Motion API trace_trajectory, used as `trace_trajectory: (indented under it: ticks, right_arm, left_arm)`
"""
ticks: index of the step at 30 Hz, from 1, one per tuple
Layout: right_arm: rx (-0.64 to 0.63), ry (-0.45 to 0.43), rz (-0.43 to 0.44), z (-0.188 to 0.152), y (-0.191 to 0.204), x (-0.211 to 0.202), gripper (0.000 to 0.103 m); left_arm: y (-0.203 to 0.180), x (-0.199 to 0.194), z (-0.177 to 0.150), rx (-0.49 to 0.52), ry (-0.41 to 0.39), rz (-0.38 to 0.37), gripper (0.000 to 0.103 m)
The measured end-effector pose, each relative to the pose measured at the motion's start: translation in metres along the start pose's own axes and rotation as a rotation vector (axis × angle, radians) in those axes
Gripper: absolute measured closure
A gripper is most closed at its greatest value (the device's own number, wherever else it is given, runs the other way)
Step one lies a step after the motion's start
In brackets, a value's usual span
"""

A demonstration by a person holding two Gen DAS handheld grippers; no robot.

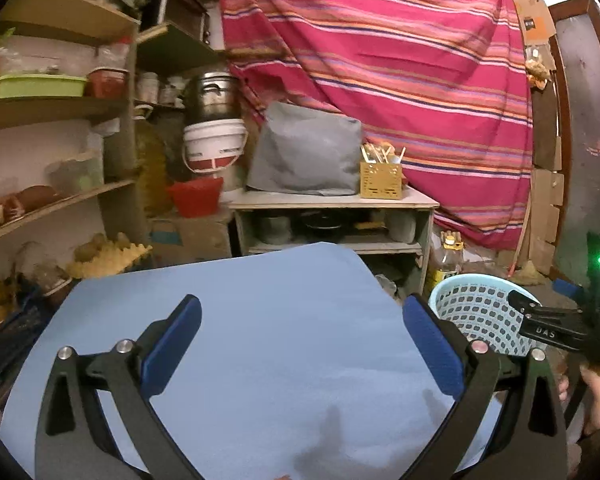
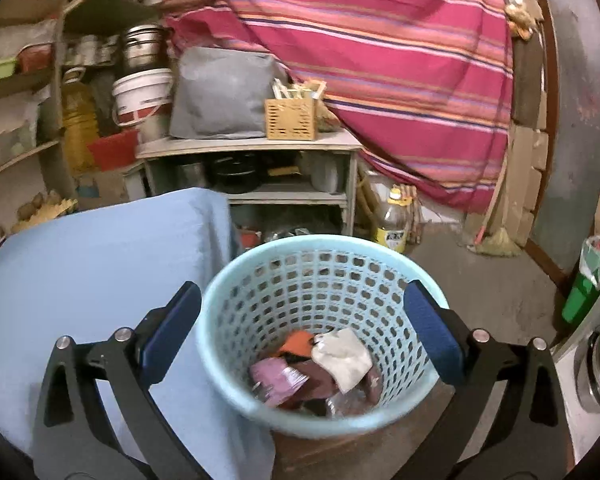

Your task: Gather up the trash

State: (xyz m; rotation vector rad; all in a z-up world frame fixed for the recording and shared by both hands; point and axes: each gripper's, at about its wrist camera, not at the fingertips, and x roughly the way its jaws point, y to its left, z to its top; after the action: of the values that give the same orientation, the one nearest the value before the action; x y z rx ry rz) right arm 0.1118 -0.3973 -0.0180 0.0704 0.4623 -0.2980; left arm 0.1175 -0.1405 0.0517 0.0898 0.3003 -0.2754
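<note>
Right gripper (image 2: 302,330) jaws spread wide, nothing held, poised over light-blue perforated basket (image 2: 384,258). Wrappers (image 2: 342,354) lying at basket bottom, probably dropped there as collected trash. Left gripper (image 1: 302,334) jaws likewise released, empty, over blue-covered desk (image 1: 260,340) just left of basket; no trash visible there.

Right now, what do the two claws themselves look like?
Both match: the left claw and right claw have black angular linkage arms with silver round pivot pins and flat blue pads. Seen from the left wrist view, the right claw's black body carries white lettering "DAS" and a green light glows on the unit behind it.
</note>
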Motion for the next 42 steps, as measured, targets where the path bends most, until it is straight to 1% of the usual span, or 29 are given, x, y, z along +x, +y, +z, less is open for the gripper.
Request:
trace_trajectory:
  ticks: [3, 6, 9, 11, 12, 15, 16, 18, 20, 25, 27, 31, 35, 42]
  right_arm:
    - [-0.032, -0.017, 0.001, -0.010, 0.021, -0.023, 0.004]
    - [-0.031, -0.038, 0.028, -0.019, 0.041, -0.046, 0.004]
    - [-0.032, -0.057, 0.030, -0.029, 0.061, -0.067, 0.004]
    - [-0.036, -0.071, 0.047, -0.036, 0.073, -0.078, 0.004]
    - [-0.046, -0.090, 0.069, -0.043, 0.081, -0.084, 0.004]
    - [-0.102, -0.099, 0.122, -0.057, 0.103, -0.093, 0.004]
    - [-0.112, -0.096, 0.124, -0.059, 0.109, -0.093, 0.004]
    - [-0.105, -0.095, 0.129, -0.067, 0.121, -0.096, 0.004]
    - [-0.087, -0.089, 0.164, -0.074, 0.130, -0.098, 0.004]
    - [-0.043, -0.058, 0.199, -0.089, 0.143, -0.097, 0.004]
    - [-0.054, -0.070, 0.191, -0.093, 0.150, -0.098, 0.004]
    - [-0.060, -0.096, 0.187, -0.096, 0.158, -0.101, 0.004]
    - [-0.039, -0.093, 0.192, -0.101, 0.156, -0.099, 0.004]
    - [-0.051, -0.090, 0.166, -0.105, 0.152, -0.096, 0.004]
  left_arm:
    - [0.016, -0.015, -0.015, -0.006, 0.002, 0.018, 0.004]
    - [0.030, -0.023, -0.031, -0.022, 0.023, 0.027, 0.004]
    - [0.045, -0.033, -0.053, -0.021, 0.044, 0.035, 0.004]
    - [0.053, -0.037, -0.066, -0.022, 0.058, 0.050, 0.004]
    - [0.058, -0.039, -0.073, -0.028, 0.066, 0.059, 0.004]
    - [0.070, -0.041, -0.091, -0.049, 0.096, 0.070, 0.004]
    - [0.073, -0.041, -0.096, -0.052, 0.101, 0.078, 0.004]
    - [0.080, -0.042, -0.106, -0.050, 0.101, 0.104, 0.004]
    - [0.086, -0.046, -0.113, -0.055, 0.094, 0.113, 0.004]
    - [0.097, -0.054, -0.124, -0.073, 0.084, 0.132, 0.004]
    - [0.099, -0.055, -0.128, -0.065, 0.085, 0.145, 0.004]
    - [0.100, -0.053, -0.130, -0.058, 0.076, 0.140, 0.004]
    - [0.099, -0.052, -0.131, -0.061, 0.063, 0.129, 0.004]
    - [0.092, -0.050, -0.133, -0.053, 0.070, 0.110, 0.004]
